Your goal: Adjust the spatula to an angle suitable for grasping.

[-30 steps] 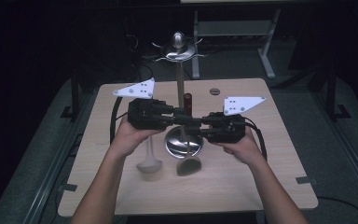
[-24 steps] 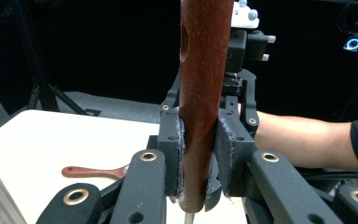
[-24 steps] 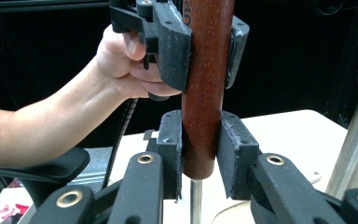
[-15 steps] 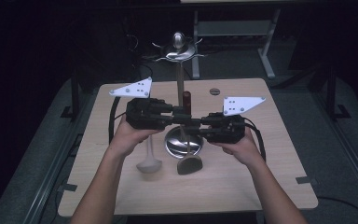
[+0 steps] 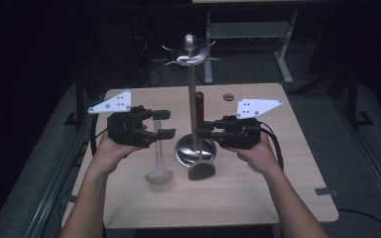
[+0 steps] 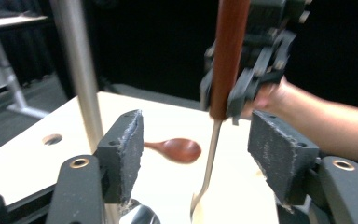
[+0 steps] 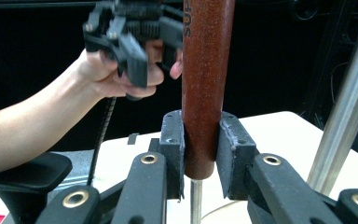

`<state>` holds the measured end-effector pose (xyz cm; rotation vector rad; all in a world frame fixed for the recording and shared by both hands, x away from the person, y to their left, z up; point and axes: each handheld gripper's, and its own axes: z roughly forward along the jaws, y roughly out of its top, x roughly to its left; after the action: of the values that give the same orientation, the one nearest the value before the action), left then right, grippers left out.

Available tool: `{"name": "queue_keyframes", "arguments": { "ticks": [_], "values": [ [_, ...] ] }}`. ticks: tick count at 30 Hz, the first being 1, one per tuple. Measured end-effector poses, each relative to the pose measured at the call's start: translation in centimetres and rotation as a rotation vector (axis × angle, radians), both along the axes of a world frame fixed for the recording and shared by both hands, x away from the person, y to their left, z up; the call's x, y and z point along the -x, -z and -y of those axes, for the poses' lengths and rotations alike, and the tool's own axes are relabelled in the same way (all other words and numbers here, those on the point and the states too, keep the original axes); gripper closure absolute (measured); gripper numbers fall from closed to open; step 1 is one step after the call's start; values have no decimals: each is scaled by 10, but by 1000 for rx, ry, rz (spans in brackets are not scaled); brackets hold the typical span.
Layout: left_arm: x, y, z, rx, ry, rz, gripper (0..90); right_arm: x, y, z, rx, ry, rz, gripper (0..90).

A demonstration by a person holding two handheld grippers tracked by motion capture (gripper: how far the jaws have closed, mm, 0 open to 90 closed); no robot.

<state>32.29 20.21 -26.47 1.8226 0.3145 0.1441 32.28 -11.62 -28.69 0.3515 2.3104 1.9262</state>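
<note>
Right gripper [image 5: 204, 130] pinching the dark red-brown wooden handle [image 7: 205, 84] of the metal-bladed spatula [image 5: 201, 168] — held upright, long axis vertical, blade down at six o'clock of the shiny steel utensil stand [image 5: 194, 148] on the pale wooden table [image 5: 287, 198]. Left gripper [image 5: 163, 124] just been opening, jaws spread, nothing between them, spatula at three o'clock. Pale wooden spoon [image 5: 158, 171] lying below. Left gripper view adding a small reddish spoon [image 6: 175, 149] on the table — unclear from above.

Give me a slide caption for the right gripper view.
Right gripper clamps the spatula's reddish wooden handle upright beside the steel pole.
</note>
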Motion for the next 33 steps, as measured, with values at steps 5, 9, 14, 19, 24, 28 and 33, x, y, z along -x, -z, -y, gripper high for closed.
{"name": "queue_keyframes", "arguments": {
  "ticks": [5, 9, 14, 19, 24, 28, 33],
  "values": [
    [5, 11, -11, -25, -58, 5, 292, 0, -4, -1, 2, 13, -1, 739],
    [7, 23, -19, -55, -111, 3, 266, -1, -8, -2, 9, 30, -4, 738],
    [10, 36, -29, -74, -157, -1, 238, -2, -14, 0, -1, 52, -8, 738],
    [13, 53, -40, -107, -206, -23, 219, -5, -19, 0, 6, 67, -13, 738],
    [17, 72, -51, -135, -257, -43, 205, -7, -23, -2, 3, 81, -10, 738],
    [21, 87, -63, -152, -293, -63, 204, -9, -27, -3, -4, 90, -7, 738],
    [27, 104, -77, -166, -336, -86, 203, -12, -32, -7, -5, 93, -5, 738]
  ]
}}
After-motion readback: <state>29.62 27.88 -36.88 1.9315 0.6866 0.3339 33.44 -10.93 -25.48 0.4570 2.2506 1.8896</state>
